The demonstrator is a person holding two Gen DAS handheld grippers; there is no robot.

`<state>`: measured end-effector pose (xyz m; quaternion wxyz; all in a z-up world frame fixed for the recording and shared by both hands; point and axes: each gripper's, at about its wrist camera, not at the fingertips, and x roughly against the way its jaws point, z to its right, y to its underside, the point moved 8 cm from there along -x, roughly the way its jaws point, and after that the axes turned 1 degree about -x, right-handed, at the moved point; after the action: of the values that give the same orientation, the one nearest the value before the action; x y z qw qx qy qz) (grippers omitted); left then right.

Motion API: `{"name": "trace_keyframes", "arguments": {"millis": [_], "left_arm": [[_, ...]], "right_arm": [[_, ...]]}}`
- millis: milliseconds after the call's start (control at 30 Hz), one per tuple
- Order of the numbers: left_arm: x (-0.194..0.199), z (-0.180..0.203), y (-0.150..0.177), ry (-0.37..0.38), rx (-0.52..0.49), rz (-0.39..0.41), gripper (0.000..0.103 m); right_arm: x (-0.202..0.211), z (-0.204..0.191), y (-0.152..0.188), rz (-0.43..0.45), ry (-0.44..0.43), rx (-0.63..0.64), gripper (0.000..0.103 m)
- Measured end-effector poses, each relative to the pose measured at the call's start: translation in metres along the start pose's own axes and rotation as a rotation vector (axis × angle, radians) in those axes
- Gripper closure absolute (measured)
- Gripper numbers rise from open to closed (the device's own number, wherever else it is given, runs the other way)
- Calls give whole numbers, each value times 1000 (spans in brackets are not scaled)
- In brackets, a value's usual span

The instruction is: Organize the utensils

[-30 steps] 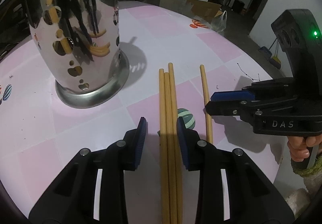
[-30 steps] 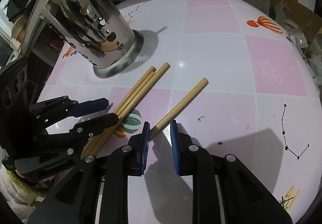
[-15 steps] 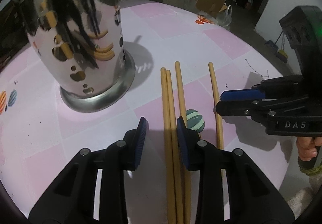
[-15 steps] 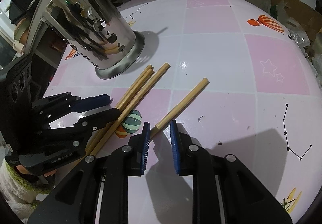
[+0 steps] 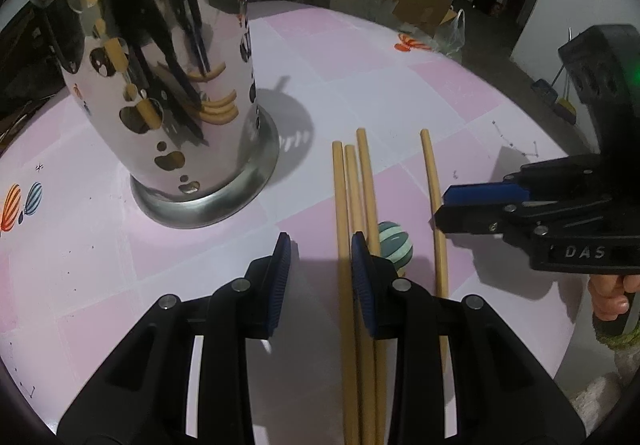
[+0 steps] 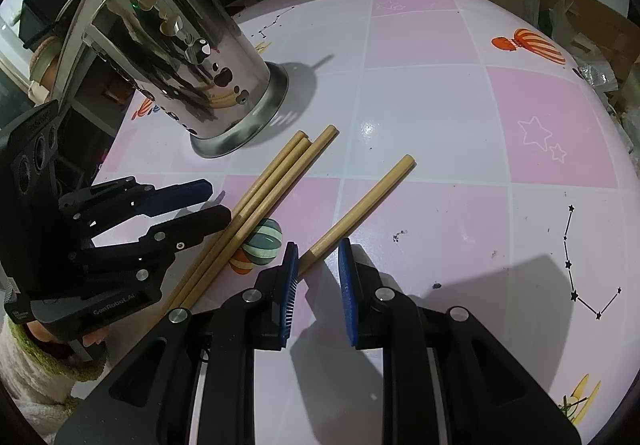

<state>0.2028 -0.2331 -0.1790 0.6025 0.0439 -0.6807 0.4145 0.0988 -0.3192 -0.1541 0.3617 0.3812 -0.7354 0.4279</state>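
Four wooden chopsticks lie on the pink-and-white checked tablecloth [image 6: 440, 117]: a bundle of three [image 5: 352, 205] and a single one [image 6: 360, 211]. Since a second ago the left view has swung so only the leftmost stick now runs between the left gripper's [image 5: 320, 257] parted, non-pressing jaws. The right gripper [image 6: 316, 265] stays unchanged, open astride the single's near end. A perforated steel holder [image 5: 168, 85] stands beyond. Cluttered room behind. Legible: "DAS", "GenRobot.AI".

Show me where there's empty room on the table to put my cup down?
Past the lone chopstick, toward the star print and constellation print, the table is bare. It's crowded between the metal holder and the three bunched chopsticks, by both grippers.
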Motion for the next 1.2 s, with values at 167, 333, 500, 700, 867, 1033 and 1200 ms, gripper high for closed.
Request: {"name": "trace_keyframes", "arguments": {"millis": [167, 333, 500, 700, 867, 1033, 1200], "left_arm": [[-4, 3, 2, -12, -14, -6, 73], [-7, 5, -2, -47, -45, -10, 73], [-6, 7, -1, -61, -75, -3, 77], [2, -5, 8, -59, -55, -7, 97], [13, -18, 23, -42, 12, -12, 97], [27, -30, 43, -24, 98, -7, 97], [35, -38, 56, -5, 146, 1, 97]], "right_arm": [[0, 0, 0, -1, 0, 1, 83], [-1, 0, 0, -1, 1, 1, 83], [-1, 0, -1, -6, -1, 4, 83], [-4, -3, -5, -37, 8, 44, 83], [-11, -10, -11, -85, 16, 125, 81], [-17, -19, -17, -111, 44, 197, 77], [-18, -15, -19, -119, 54, 132, 65]]}}
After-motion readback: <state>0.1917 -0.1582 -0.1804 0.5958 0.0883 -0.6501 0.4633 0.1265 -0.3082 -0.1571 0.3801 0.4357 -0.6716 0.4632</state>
